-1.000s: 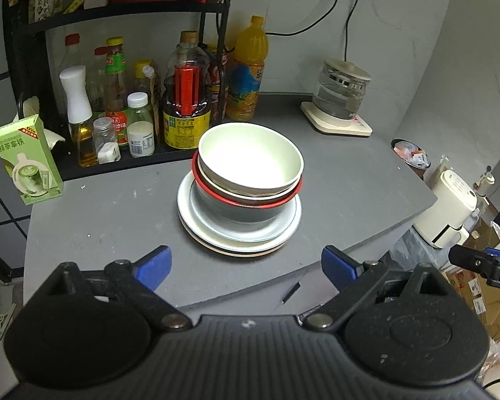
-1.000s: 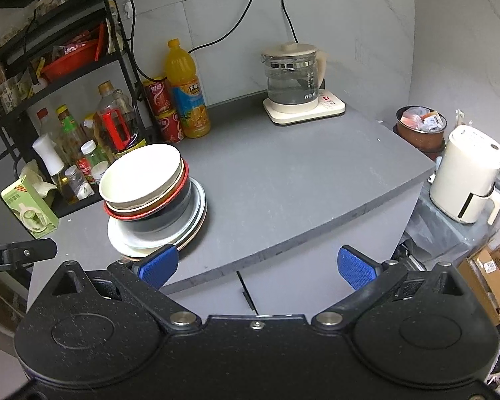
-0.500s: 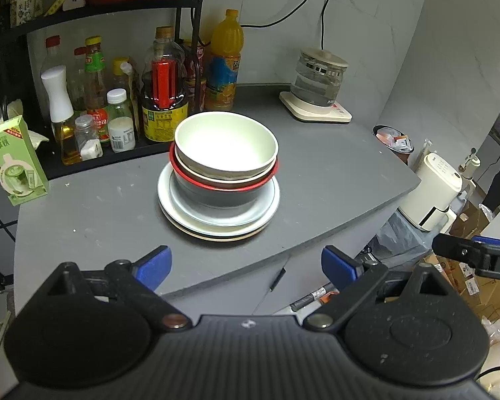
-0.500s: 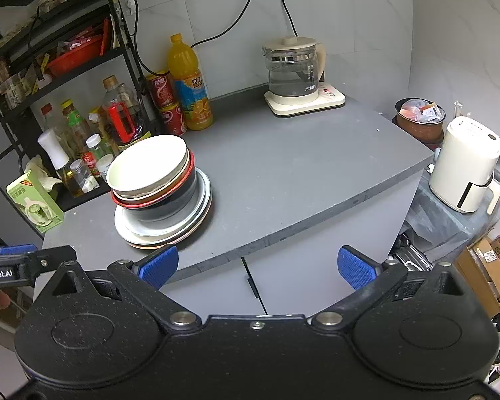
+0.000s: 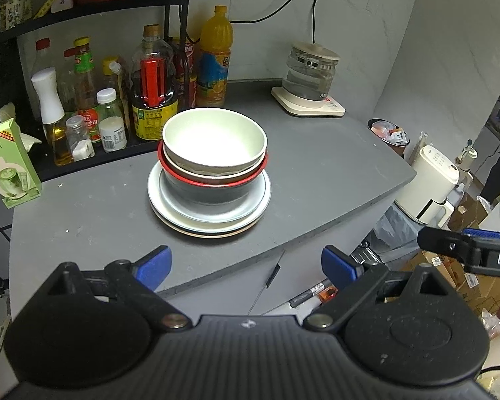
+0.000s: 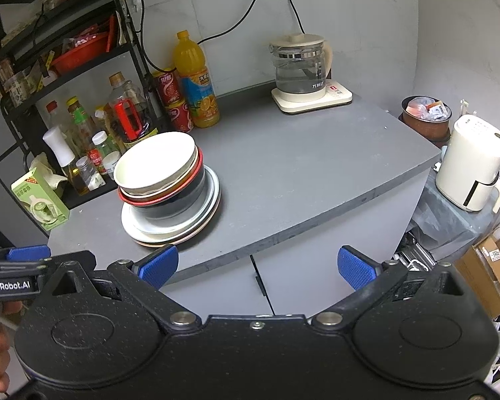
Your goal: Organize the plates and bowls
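We see one stack of dishes standing on the grey tabletop [image 5: 316, 173], toward its left half and just in front of the bottle rack [image 5: 83, 10]. At the top sits a cream bowl [image 5: 214, 141], nested in a red-rimmed bowl [image 5: 213, 180], which sits in a dark bowl [image 5: 210, 195]; under these lie several plates [image 5: 250, 210], pale on top with a tan one lowest.

Our left tongs [image 5: 246, 265] hang short of the tabletop's near edge, blue tips spread wide apart and holding nothing. The stack lies ahead of them and well apart, roughly centred between the two tips in the left wrist view.

Our right tongs [image 6: 257, 265] are likewise spread apart and empty, held out in front of the cabinet face below the tabletop edge. From the right wrist view the stack [image 6: 170, 193] lies ahead and to the left, above the left tip, not touching it.

Behind the stack stand an orange juice bottle [image 6: 195, 80] and red cans [image 6: 175, 101]; a glass kettle [image 6: 300, 70] sits at the far right corner. A green carton [image 5: 8, 163] stands at the left edge.
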A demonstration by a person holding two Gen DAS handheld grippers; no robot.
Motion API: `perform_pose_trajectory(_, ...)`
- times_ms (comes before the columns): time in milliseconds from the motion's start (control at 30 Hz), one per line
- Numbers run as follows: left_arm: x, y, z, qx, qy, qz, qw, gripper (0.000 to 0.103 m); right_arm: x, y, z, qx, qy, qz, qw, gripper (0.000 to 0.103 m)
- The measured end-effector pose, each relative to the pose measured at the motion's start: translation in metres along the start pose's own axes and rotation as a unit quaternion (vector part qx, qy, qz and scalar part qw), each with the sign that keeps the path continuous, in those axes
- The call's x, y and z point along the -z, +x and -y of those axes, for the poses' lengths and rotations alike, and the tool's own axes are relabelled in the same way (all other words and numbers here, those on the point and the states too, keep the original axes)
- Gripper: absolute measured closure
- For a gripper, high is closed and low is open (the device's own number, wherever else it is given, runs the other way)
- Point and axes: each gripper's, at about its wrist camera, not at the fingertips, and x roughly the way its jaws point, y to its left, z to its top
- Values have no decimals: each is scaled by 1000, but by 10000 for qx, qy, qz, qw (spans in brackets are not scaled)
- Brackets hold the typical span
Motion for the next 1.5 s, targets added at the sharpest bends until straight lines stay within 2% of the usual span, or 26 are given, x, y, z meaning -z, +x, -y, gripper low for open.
perform_pose_trajectory(1500, -5, 5, -1, 23, 151, -29, 9999, 8, 4, -2, 3, 137, 30, 50, 9999, 0)
